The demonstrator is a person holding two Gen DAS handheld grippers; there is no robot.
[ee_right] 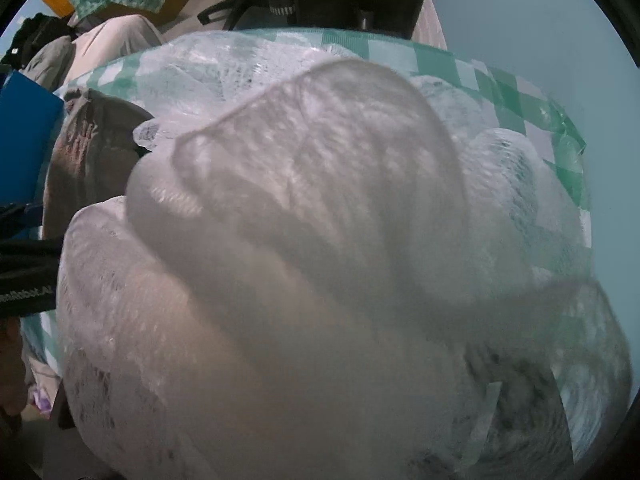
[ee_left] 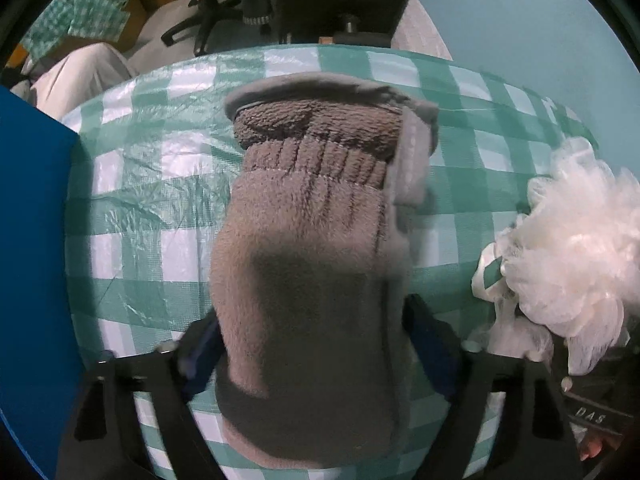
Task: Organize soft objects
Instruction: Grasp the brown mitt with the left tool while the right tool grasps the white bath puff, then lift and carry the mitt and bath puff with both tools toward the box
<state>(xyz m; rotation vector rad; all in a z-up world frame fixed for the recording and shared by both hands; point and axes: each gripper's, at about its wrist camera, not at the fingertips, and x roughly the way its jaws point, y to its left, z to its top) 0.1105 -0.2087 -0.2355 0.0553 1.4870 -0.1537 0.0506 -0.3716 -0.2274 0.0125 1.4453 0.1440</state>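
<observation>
**Grippers over sock and bath pouf**

Left gripper [ee_left: 316, 364] straddles the grey fuzzy sock [ee_left: 308, 264] on the checked tablecloth [ee_left: 152, 200]; whether its pads press, I cannot tell. Right gripper is hidden behind the white mesh pouf [ee_right: 320, 240]. Likely pick-up step; next, a firm close and lift.

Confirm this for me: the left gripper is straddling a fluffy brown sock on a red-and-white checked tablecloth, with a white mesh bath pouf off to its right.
Not quite. The tablecloth is green-and-white checked, not red-and-white, as the left wrist view shows. The rest holds: the left gripper straddles the fluffy brown sock, and the white mesh bath pouf sits off to its right.
</observation>
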